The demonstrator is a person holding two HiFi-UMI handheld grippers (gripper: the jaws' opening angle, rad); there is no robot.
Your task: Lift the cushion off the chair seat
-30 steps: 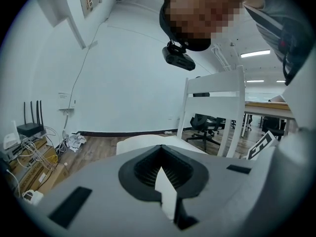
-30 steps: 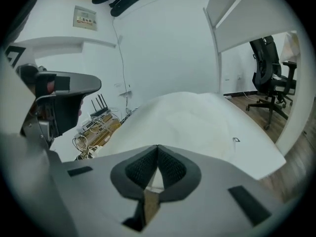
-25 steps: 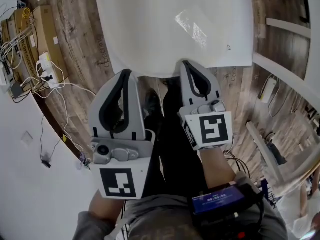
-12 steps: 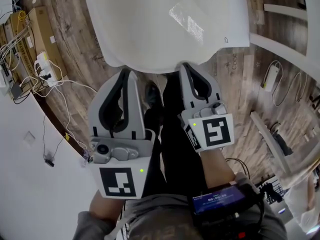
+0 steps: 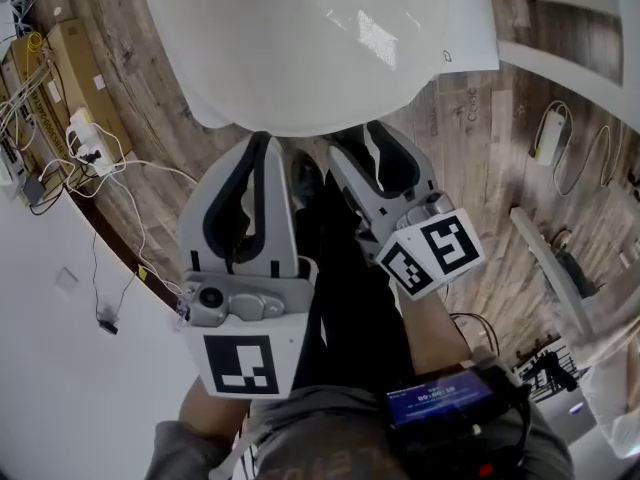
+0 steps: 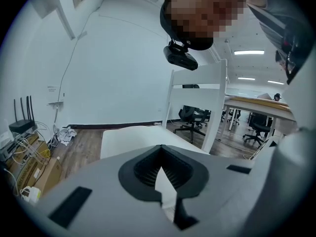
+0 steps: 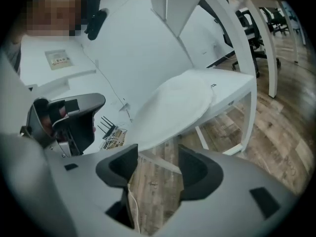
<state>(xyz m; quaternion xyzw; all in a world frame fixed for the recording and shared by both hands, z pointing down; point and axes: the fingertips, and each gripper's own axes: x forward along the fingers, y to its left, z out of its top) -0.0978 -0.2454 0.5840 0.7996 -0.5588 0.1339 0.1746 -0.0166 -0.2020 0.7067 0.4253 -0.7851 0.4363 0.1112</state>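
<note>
Two grey hand-held grippers are held side by side just before the front edge of one white wooden chair (image 5: 475, 28). The left gripper (image 5: 262, 141) is seen with its jaws together and nothing between them. The right gripper (image 5: 365, 146) is seen with jaws that have just been opening and now stand wide apart, with only wood-plank floor (image 5: 470, 168) and one thin white cord (image 7: 131, 201) showing between them.

One round white cushion (image 5: 300, 48) lies on the chair's seat and overhangs its front edge. It is just beyond both grippers' tips; whether it is touched by the left tips cannot be told.

Beside the chair, at the wall, brown cardboard boxes (image 5: 75, 53) and one white power strip (image 5: 85, 136) with tangled cables are seen. Beyond the chair's back, at least two black office chairs (image 6: 190, 116) and one wood-topped table (image 6: 256, 102) are seen.
</note>
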